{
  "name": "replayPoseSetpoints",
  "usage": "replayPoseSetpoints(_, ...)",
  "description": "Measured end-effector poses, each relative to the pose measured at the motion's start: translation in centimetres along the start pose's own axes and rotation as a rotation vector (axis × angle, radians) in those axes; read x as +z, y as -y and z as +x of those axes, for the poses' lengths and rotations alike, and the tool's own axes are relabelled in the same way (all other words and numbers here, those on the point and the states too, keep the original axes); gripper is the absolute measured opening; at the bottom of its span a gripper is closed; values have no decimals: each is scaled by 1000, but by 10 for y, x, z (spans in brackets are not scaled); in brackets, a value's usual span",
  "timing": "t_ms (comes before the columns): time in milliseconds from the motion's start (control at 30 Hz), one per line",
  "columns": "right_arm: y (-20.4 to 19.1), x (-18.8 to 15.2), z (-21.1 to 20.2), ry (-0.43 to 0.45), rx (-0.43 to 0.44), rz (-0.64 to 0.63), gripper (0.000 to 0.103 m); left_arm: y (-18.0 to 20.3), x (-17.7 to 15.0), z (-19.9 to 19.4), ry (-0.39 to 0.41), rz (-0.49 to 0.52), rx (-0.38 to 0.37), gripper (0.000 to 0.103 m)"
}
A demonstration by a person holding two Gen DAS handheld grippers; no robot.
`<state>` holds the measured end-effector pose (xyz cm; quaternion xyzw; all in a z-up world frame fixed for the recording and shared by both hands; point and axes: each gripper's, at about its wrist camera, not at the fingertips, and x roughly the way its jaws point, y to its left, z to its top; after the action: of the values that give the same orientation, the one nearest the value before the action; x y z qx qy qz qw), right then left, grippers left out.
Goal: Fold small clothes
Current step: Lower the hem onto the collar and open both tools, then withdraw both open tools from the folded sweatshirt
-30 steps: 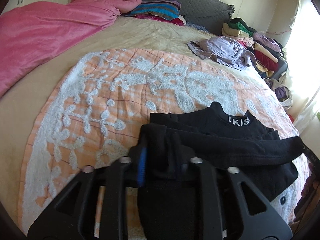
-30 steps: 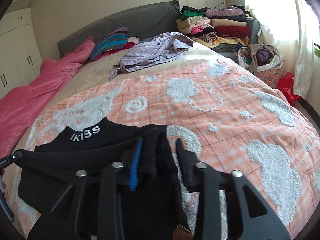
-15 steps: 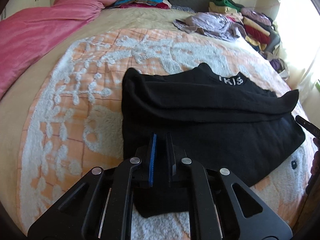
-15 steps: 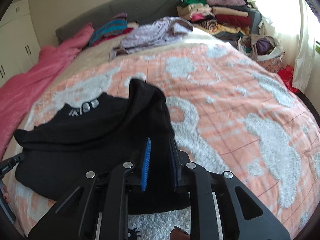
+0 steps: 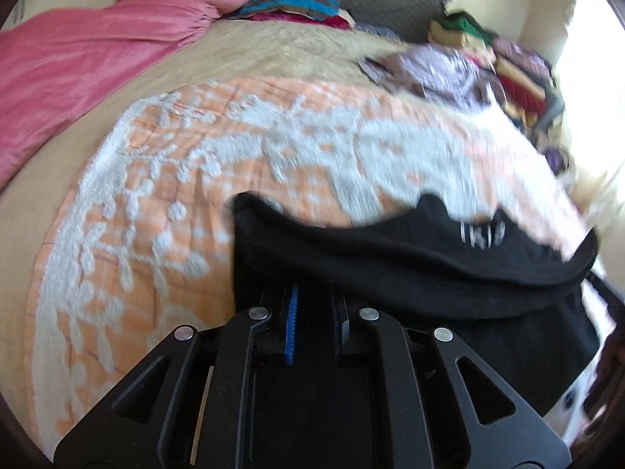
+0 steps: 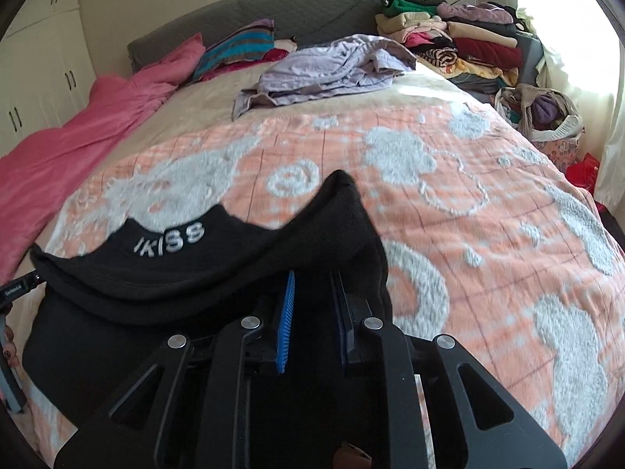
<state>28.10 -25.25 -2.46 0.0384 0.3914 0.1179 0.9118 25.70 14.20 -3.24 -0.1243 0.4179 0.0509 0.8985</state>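
Left claw (image 5: pixel 314 312) tilted downward, clamped on black top (image 5: pixel 390 269); right claw (image 6: pixel 312 312) likewise angled down, clamped on its other side, above orange bedspread (image 6: pixel 468 215)

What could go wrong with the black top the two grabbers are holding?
The black top is only pinched at its two near corners by the left gripper and right gripper, so a corner might slip out and the fold go crooked. Its middle sags between them and could bunch up. It might also drag along the fuzzy orange blanket and wrinkle.
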Motion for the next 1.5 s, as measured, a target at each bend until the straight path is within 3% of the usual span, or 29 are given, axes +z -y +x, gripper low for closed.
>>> replayPoseSetpoints(100, 9, 8, -1, 28, -8, 30, 17, -14, 13, -6, 33, -45, 15, 21)
replayPoseSetpoints(133, 14, 10, -1, 34, -15, 38, 18, -20, 14, -9, 38, -66, 13, 21)
replayPoseSetpoints(200, 20, 10, -1, 39, -24, 43, 37, -27, 13, -9, 27, -85, 6, 24)
replayPoseSetpoints(233, 23, 9, 0, 36, -23, 47, 41, -30, 10, -8, 15, -91, -1, 25)
replayPoseSetpoints(367, 29, 5, 9, -6, -28, 54, 44, -33, -7, 0, -39, -105, -18, 40)
replayPoseSetpoints(433, 34, 3, 16, -27, 5, 85, 44, -32, -15, 6, -58, -98, -21, 41)
replayPoseSetpoints(533, 39, 0, 21, -41, 53, 131, 43, -28, -19, 10, -45, -77, -32, 40)
replayPoseSetpoints(567, 40, -1, 22, -47, 62, 138, 31, -27, -18, 11, -40, -74, -38, 28)
replayPoseSetpoints(600, 39, -2, 23, -47, 64, 138, 10, -25, -17, 12, -35, -71, -40, 11)
replayPoseSetpoints(667, 39, -2, 20, -34, 65, 137, 7, -22, -15, 11, -17, -56, -27, 5)
replayPoseSetpoints(800, 42, -1, 1, 27, 59, 158, 6, -17, -10, -6, 69, -29, -21, 4)
replayPoseSetpoints(967, 48, -9, 5, 0, -24, 154, 6, -24, -20, 18, -20, -55, 20, 5)
replayPoseSetpoints(1067, 52, -17, 11, -38, -49, 177, 7, -22, -24, 14, 3, -32, 43, 7)
replayPoseSetpoints(1233, 55, -21, -7, -9, -62, 215, 20, -16, -26, -6, 15, -33, 34, 20)
replayPoseSetpoints(1400, 39, -23, -35, 27, 31, 213, 36, -3, -33, -31, 42, -27, -3, 37)
replayPoseSetpoints(1500, 20, -27, -50, 36, 74, 165, 39, 7, -42, -35, -4, -18, -50, 41)
